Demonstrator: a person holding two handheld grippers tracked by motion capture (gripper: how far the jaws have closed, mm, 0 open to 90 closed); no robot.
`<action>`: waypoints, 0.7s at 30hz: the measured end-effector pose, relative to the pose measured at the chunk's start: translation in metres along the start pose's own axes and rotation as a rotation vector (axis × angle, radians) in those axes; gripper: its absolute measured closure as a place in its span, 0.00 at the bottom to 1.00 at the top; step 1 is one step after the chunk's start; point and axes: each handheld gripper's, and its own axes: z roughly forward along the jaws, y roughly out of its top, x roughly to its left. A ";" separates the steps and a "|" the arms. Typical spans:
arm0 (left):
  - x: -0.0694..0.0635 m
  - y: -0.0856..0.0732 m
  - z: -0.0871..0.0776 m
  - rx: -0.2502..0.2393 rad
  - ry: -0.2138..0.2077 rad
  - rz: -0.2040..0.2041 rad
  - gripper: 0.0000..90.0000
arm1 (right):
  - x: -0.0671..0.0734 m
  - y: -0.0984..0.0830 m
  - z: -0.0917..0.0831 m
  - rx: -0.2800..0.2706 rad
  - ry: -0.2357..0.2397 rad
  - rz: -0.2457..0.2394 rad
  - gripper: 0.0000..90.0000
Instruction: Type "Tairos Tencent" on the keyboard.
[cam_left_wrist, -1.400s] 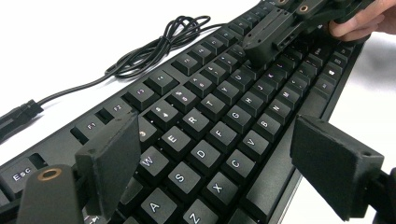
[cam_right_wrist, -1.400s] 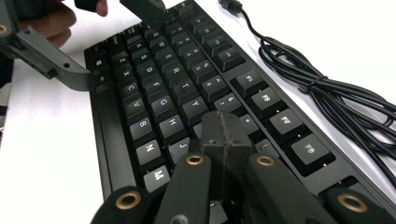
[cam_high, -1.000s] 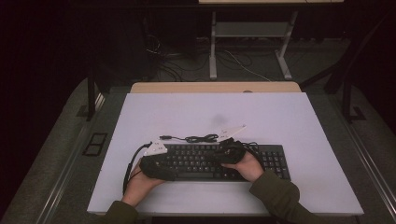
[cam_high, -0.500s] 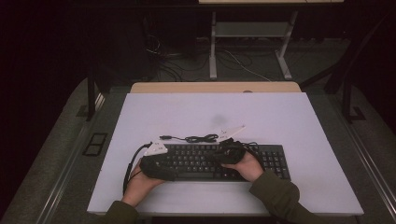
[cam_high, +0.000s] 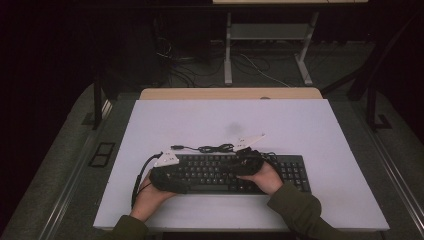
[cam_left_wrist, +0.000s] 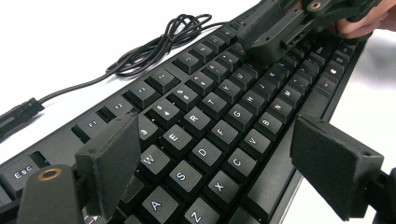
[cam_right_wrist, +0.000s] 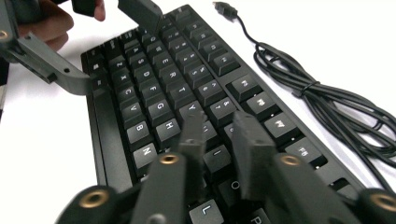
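Item: black keyboard (cam_high: 235, 172), full-size with number pad, lying flat on the near half of the white table (cam_high: 300, 125), long edge parallel to the table's front edge.

Handling: judged rigid along its length, moderately light, a hard plastic case with smooth edges that could slip under a shallow pinch. The keycaps are raised and loose-fitting, so they are poor places to grip or press sideways. Best hold: the plain front rim or the two short ends, one end per hand, lifted level.

Attached: thin black cable (cam_high: 210, 148), bundled in a loose tied coil just beyond the back edge of the keyboard, its plug (cam_right_wrist: 225, 9) lying free on the table. It will trail and may snag if the keyboard is moved.

Left gripper (cam_left_wrist: 224, 158): over the left end of the keyboard. Fingers (cam_left_wrist: 112, 163) spread wide, straddling the letter rows from front rim to function row, nothing clamped; whether the pads touch the case cannot be told.

Right gripper (cam_right_wrist: 222, 140): over the middle of the letter block, tips down among the keys near I and O. Its fingers (cam_right_wrist: 250, 144) have just been parting and now stand narrowly apart, with one keycap or so possibly between them, not visibly pinched.
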 end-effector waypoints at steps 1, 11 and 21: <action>0.000 0.000 0.000 0.000 0.000 0.001 0.17 | -0.001 0.000 -0.001 -0.010 0.003 -0.003 0.76; -0.001 0.000 0.000 0.001 -0.001 0.005 0.17 | -0.005 0.001 -0.009 -0.057 0.005 0.011 0.40; -0.001 0.001 0.000 0.000 0.004 0.009 0.18 | -0.011 -0.002 -0.013 -0.073 -0.032 0.017 0.22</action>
